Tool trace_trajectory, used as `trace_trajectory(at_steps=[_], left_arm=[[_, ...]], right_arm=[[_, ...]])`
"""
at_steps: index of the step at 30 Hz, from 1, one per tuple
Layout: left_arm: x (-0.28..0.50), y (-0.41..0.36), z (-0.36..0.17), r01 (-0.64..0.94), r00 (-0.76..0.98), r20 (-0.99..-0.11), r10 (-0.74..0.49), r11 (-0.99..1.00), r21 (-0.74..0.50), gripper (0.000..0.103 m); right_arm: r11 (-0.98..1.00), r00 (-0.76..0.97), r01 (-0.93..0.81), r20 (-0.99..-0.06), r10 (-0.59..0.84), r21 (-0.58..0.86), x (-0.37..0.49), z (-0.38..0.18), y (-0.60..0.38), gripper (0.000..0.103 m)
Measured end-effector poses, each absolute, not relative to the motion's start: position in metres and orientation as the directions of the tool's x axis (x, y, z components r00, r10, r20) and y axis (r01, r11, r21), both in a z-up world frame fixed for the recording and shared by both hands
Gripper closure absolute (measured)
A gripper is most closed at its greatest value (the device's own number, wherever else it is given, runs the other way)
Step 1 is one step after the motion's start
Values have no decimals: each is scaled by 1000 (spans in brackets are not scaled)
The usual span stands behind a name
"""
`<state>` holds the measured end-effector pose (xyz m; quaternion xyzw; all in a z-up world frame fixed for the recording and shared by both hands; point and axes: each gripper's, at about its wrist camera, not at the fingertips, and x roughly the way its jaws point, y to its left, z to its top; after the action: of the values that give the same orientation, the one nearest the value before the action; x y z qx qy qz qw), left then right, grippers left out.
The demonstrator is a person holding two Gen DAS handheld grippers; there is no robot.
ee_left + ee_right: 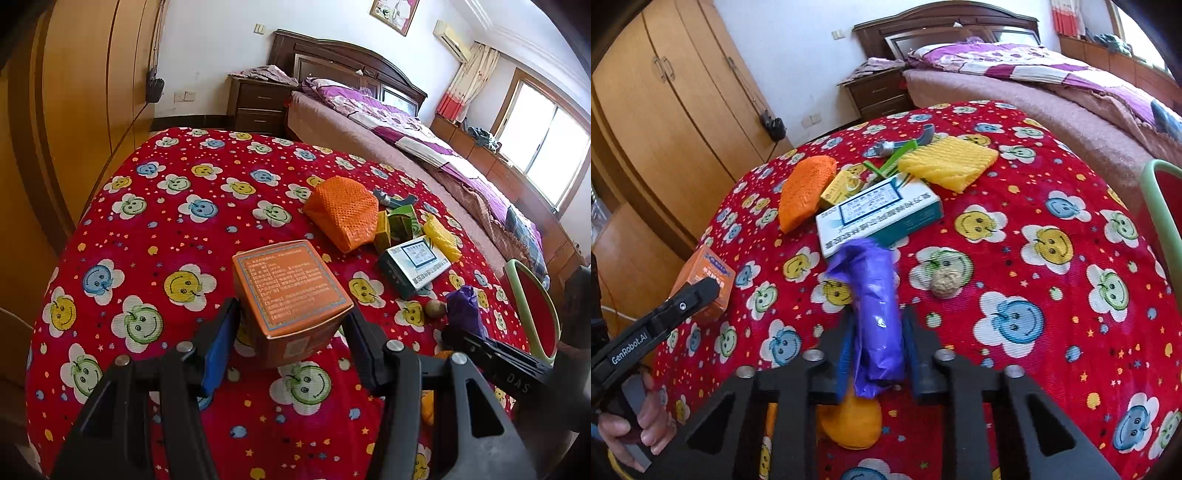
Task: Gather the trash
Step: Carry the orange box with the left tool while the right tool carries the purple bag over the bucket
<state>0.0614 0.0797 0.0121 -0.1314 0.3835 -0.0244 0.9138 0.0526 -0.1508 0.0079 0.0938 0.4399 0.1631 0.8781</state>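
Observation:
My left gripper (291,325) is shut on an orange carton (291,291) and holds it above the red smiley tablecloth (166,206); the carton also shows in the right wrist view (709,280). My right gripper (877,332) is shut on a crumpled purple plastic bag (875,306), also visible in the left wrist view (463,310). On the cloth lie a white-and-teal box (879,214), an orange foam net (805,192), a yellow foam net (949,162), a small yellow-green box (842,186) and a walnut-like ball (945,282).
A red bin with a green rim (532,306) stands at the table's right edge, also seen in the right wrist view (1163,206). An orange peel (853,424) lies under my right gripper. A grey tool (908,142) lies at the back. A bed (406,129) and wardrobe (85,92) surround the table.

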Motion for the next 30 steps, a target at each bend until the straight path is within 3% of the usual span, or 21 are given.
trace_trajectory(at_steps=[30], left_arm=[[45, 23, 55, 79, 721, -634, -279, 942, -325, 46]], right_arm=[[915, 739, -134, -577, 348, 381, -5, 58, -231, 87]])
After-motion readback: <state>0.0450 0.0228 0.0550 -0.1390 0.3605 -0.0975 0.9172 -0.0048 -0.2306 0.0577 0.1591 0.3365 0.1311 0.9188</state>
